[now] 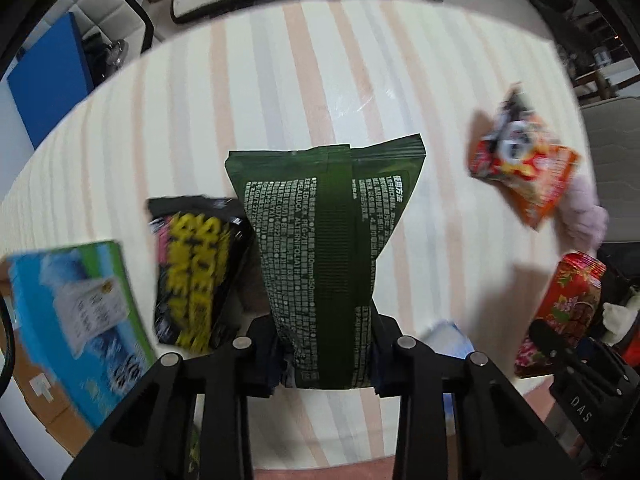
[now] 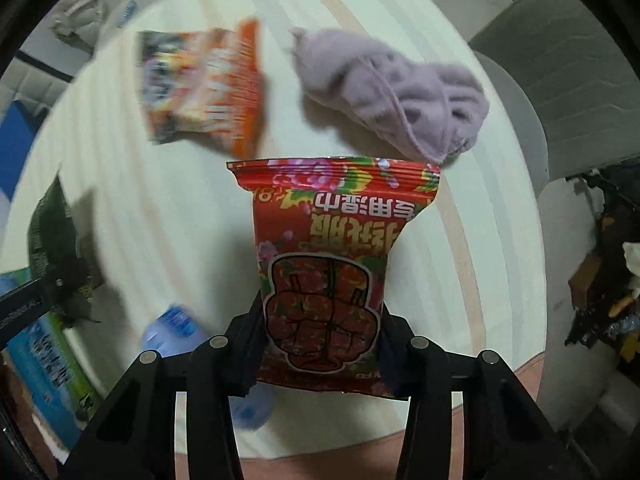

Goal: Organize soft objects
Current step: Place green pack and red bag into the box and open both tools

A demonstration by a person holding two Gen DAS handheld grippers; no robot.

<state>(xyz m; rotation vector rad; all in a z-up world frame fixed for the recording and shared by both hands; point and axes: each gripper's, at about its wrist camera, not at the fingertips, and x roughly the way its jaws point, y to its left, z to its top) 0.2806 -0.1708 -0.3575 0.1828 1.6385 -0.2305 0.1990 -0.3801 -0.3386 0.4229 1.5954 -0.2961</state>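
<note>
My left gripper (image 1: 324,354) is shut on a dark green wipes pack (image 1: 324,240) with white print, held above the striped table (image 1: 280,80). My right gripper (image 2: 322,354) is shut on a red floral wipes pack (image 2: 324,268), held above the table; the pack also shows in the left wrist view (image 1: 568,312). An orange snack packet (image 2: 204,84) and a lilac fluffy cloth (image 2: 400,88) lie on the table beyond it. The green pack shows at the left edge of the right wrist view (image 2: 52,240).
A black and yellow packet (image 1: 192,272) and a blue-green tissue pack (image 1: 76,320) lie left of the green pack. A blue plastic item (image 2: 176,328) lies under my right gripper. Floor, cushion and furniture surround the table.
</note>
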